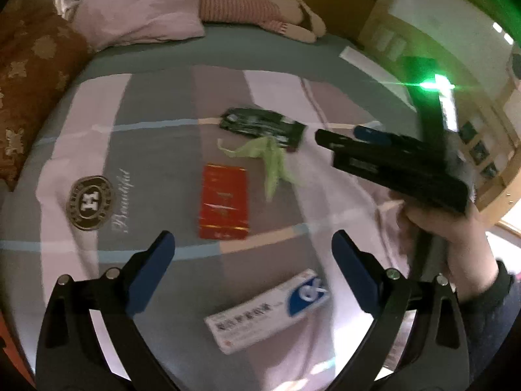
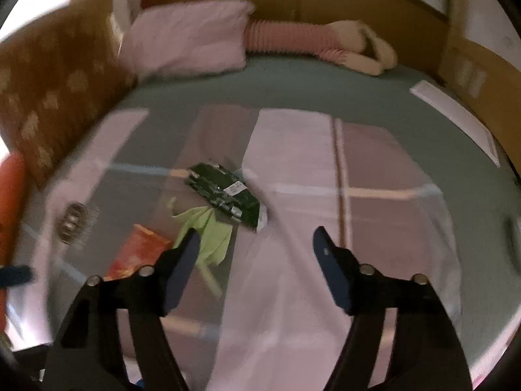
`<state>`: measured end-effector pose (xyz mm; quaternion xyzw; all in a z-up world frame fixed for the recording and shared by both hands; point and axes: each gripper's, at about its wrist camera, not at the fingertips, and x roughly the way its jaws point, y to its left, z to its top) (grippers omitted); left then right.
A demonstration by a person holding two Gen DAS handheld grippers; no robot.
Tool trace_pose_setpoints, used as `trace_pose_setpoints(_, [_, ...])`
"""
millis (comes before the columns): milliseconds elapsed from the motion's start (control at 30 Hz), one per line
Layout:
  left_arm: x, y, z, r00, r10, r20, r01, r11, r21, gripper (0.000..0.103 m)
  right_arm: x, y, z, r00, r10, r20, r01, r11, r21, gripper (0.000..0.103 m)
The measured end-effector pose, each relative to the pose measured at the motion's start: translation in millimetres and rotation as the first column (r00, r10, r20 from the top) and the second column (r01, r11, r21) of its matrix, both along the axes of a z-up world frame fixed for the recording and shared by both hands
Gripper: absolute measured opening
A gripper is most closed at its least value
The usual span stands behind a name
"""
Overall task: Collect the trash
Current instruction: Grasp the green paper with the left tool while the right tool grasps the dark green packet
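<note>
Trash lies on a pink and grey quilt (image 1: 156, 114). A red packet (image 1: 223, 202) sits in the middle, with a crumpled light green wrapper (image 1: 265, 159) and a dark green packet (image 1: 262, 126) beyond it. A white and blue box (image 1: 270, 312) lies close under my left gripper (image 1: 252, 251), which hangs open above the quilt with nothing in it. A hand holds my right gripper (image 1: 368, 135) to the right of the dark packet. In the right wrist view that gripper (image 2: 257, 241) is open and empty over the quilt. The green wrapper (image 2: 208, 238), dark packet (image 2: 224, 195) and red packet (image 2: 136, 254) lie ahead and to its left.
A pink pillow (image 1: 140, 9) and a striped plush toy (image 1: 260, 13) lie at the far end of the bed. A brown patterned cushion (image 1: 29, 81) stands along the left side. A white strip (image 1: 358, 58) rests near the wooden bed frame (image 1: 384, 29) at the far right.
</note>
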<state>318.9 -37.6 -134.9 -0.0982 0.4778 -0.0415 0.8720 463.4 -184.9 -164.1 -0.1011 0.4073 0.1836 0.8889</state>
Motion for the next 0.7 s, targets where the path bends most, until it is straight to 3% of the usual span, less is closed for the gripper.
trace_pose_setpoints(133, [16, 13, -10, 0.999, 0.022, -0.024, -0.022, 1.000, -0.005, 0.096, 45, 17, -32, 0.998, 0.037, -0.057, -0.037, 0.999, 0.011, 0.053])
trace_pose_setpoints(167, [20, 14, -13, 0.999, 0.021, -0.031, -0.022, 1.000, -0.006, 0.096, 53, 20, -39, 0.996, 0.041, -0.074, -0.040, 0.999, 0.010, 0.035])
trace_pose_setpoints(200, [25, 14, -16, 0.999, 0.016, -0.036, -0.016, 1.000, 0.000, 0.096, 59, 21, -43, 0.995, 0.037, -0.096, -0.036, 0.999, 0.014, 0.010])
trace_pose_setpoints(233, [32, 12, -20, 0.999, 0.008, -0.041, -0.008, 1.000, 0.010, 0.096, 61, 18, -43, 0.994, 0.032, -0.104, -0.028, 0.999, 0.034, 0.003])
trace_pose_setpoints(333, [57, -3, -30, 0.998, -0.024, -0.055, 0.026, 0.999, 0.041, 0.096, 52, -5, -29, 0.998, -0.013, -0.065, 0.020, 0.994, 0.110, 0.001])
trace_pose_setpoints(367, [69, -13, -33, 0.997, -0.046, -0.057, 0.049, 0.997, 0.057, 0.096, 45, -26, -17, 0.996, -0.082, -0.045, 0.088, 0.984, 0.153, 0.001])
trace_pose_setpoints(433, [90, -30, -41, 0.995, -0.071, -0.067, 0.076, 0.994, 0.074, 0.096, 35, -60, 0, 0.979, -0.196, -0.062, 0.205, 0.949, 0.239, 0.001])
trace_pose_setpoints(500, [115, -47, -50, 0.991, -0.089, -0.095, 0.095, 0.994, 0.058, 0.096, 14, -85, 18, 0.967, -0.250, -0.051, 0.253, 0.916, 0.310, 0.001])
trace_pose_setpoints(600, [155, -68, -76, 0.980, -0.079, -0.181, 0.093, 0.993, 0.068, 0.083, -23, -105, 45, 0.959, -0.284, 0.001, 0.265, 0.893, 0.364, 0.001])
trace_pose_setpoints(633, [169, -71, -90, 0.969, -0.067, -0.238, 0.084, 0.994, 0.065, 0.073, -37, -106, 55, 0.959, -0.283, 0.021, 0.255, 0.893, 0.370, 0.001])
trace_pose_setpoints(667, [177, -72, -100, 0.958, -0.048, -0.282, 0.069, 0.996, 0.062, 0.054, -45, -107, 61, 0.958, -0.286, 0.033, 0.253, 0.892, 0.375, 0.001])
trace_pose_setpoints(700, [183, -71, -109, 0.949, -0.019, -0.315, 0.040, 0.997, 0.061, 0.049, -56, -105, 68, 0.959, -0.279, 0.047, 0.241, 0.892, 0.383, 0.001])
